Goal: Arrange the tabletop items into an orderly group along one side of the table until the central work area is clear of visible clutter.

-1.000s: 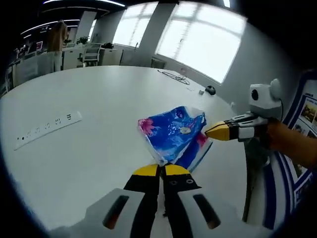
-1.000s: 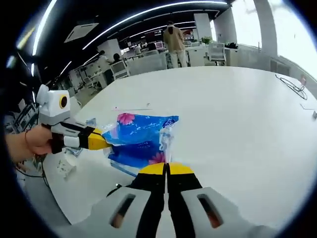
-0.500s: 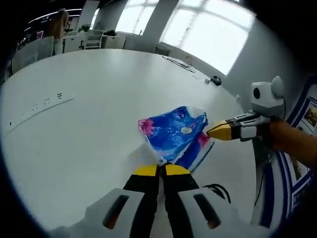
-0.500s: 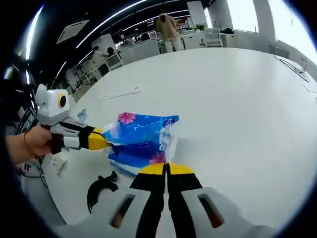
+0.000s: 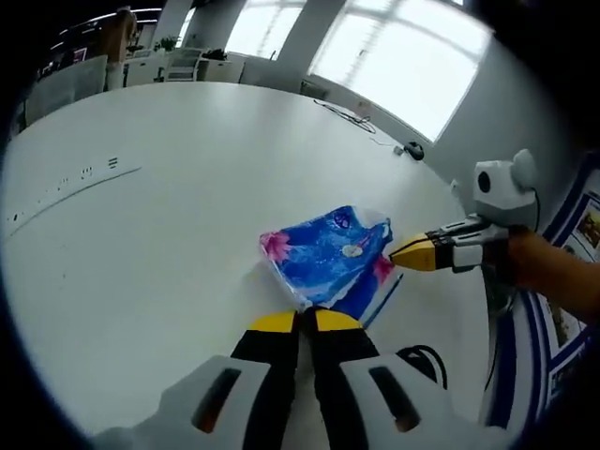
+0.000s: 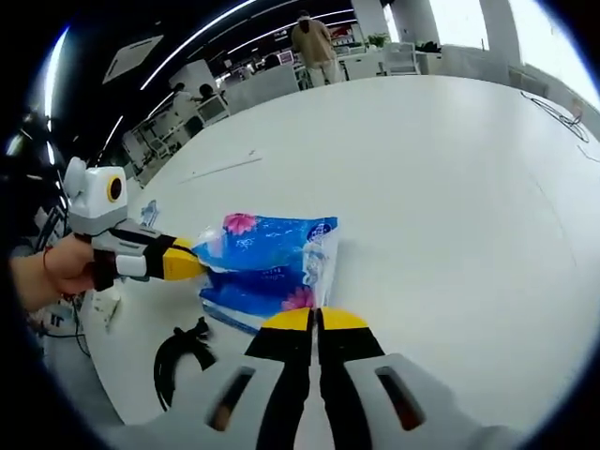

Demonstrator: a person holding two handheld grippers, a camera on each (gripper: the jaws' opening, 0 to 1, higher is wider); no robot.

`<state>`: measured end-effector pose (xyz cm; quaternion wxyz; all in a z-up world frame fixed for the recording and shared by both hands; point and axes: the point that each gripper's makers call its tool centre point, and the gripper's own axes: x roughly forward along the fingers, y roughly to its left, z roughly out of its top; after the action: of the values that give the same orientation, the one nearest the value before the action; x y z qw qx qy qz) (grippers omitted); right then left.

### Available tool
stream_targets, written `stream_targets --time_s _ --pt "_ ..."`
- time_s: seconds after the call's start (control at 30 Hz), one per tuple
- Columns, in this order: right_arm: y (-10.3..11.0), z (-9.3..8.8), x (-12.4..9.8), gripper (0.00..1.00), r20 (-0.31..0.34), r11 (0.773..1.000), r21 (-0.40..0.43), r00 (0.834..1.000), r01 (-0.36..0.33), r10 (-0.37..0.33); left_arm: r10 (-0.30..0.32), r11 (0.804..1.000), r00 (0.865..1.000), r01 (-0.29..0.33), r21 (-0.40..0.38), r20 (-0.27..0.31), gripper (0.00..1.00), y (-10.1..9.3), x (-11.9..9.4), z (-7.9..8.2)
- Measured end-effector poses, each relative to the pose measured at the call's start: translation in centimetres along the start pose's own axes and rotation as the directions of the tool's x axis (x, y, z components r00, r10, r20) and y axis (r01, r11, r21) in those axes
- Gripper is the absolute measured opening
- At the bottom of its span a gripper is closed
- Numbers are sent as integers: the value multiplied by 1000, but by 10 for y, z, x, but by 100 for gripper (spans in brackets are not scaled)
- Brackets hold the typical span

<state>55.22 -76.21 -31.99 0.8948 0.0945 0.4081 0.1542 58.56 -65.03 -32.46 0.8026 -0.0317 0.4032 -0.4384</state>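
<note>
1. A blue flowered plastic pack (image 5: 326, 255) is held between the two tools, near the worktop (image 5: 159, 234) edge; whether it rests on the white surface or hangs just above it cannot be told.
2. The left hand-held gripper (image 5: 300, 322) is seen with its yellow-tipped jaws pressed together on the pack's near corner.
3. The right hand-held gripper (image 6: 315, 320) is likewise clamped on the pack's (image 6: 265, 265) opposite end, where clear plastic wrap is bunched.
4. The two-ended grip is judged to keep the soft, floppy pack stretched flat, so that it can be carried and laid down neatly rather than dragged.
5. A black cable (image 6: 178, 351) is seen off the worktop edge, near the pack, in the right gripper view.
6. More cables (image 5: 342, 111) and a small dark object (image 5: 413, 150) lie at the far edge by the windows.
7. The middle of the worktop is largely bare, so the pack is judged to be headed for a side placement.
</note>
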Motion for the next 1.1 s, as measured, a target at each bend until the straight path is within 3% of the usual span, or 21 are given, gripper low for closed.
stream_targets --time_s 0.63,1.1 --pt "-1 -5 2 5 -4 1000 23 1000 11 -10 1 1000 1000 -1 9 -11 20 3 2 -5" --pt "5 5 -16 16 48 999 40 998 37 -39 -1 1000 1000 1 31 9 34 -2 -14 1"
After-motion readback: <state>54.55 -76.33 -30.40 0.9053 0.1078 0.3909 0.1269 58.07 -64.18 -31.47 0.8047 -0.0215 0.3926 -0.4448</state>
